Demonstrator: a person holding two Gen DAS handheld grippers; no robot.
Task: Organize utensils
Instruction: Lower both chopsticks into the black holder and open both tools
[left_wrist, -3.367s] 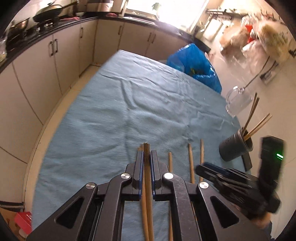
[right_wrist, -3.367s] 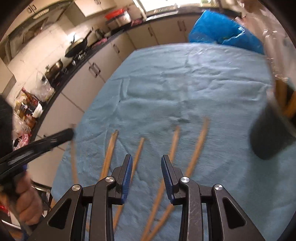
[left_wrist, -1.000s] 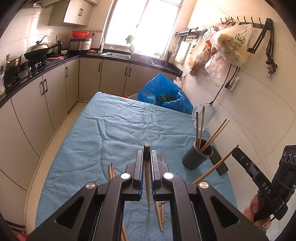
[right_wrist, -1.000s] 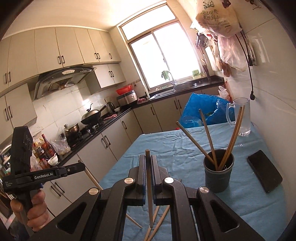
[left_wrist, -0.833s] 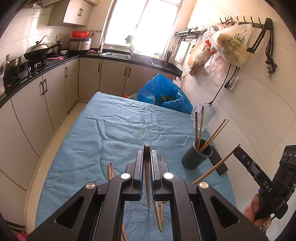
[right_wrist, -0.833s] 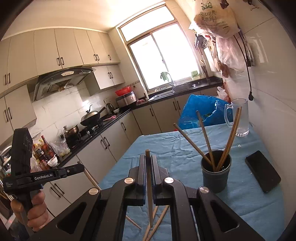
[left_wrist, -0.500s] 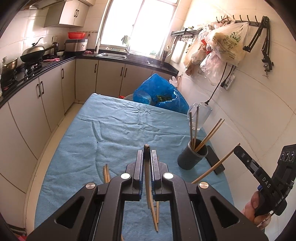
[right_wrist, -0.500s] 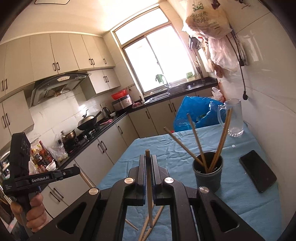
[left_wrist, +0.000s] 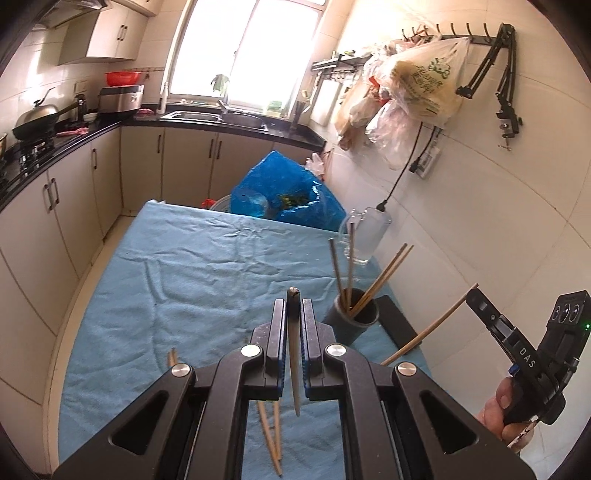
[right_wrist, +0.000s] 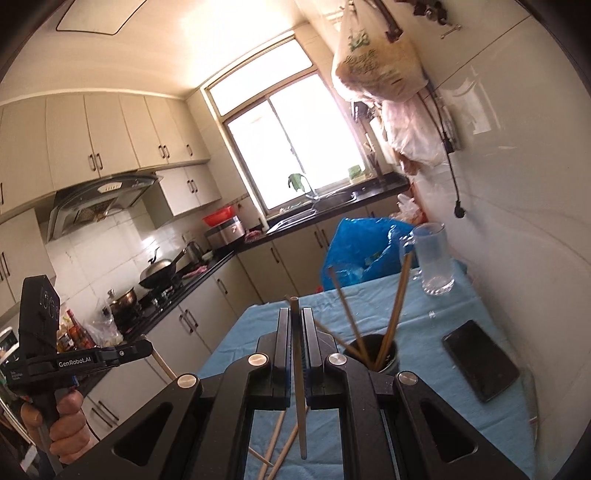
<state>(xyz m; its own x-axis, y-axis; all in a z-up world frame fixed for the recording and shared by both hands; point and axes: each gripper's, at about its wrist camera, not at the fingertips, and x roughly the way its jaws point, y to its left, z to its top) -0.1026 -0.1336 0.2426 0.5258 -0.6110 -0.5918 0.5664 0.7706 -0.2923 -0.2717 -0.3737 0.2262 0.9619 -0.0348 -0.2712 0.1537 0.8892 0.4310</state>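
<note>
Both grippers — left gripper (left_wrist: 294, 325), right gripper (right_wrist: 294, 332) — each clamp one wooden chopstick (left_wrist: 294, 354); lower tip-first, vertically, into the dark cylindrical holder (left_wrist: 354, 316).

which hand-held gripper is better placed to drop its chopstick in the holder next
Right, probably: the right hand-held gripper holds its wooden chopstick nearly beside the dark cylindrical holder.

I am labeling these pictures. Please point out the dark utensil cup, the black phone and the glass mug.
dark utensil cup (left_wrist: 351, 325): left wrist view, outer wall.
black phone (right_wrist: 480, 360): right wrist view, screen middle.
glass mug (right_wrist: 434, 258): right wrist view, clear side.
</note>
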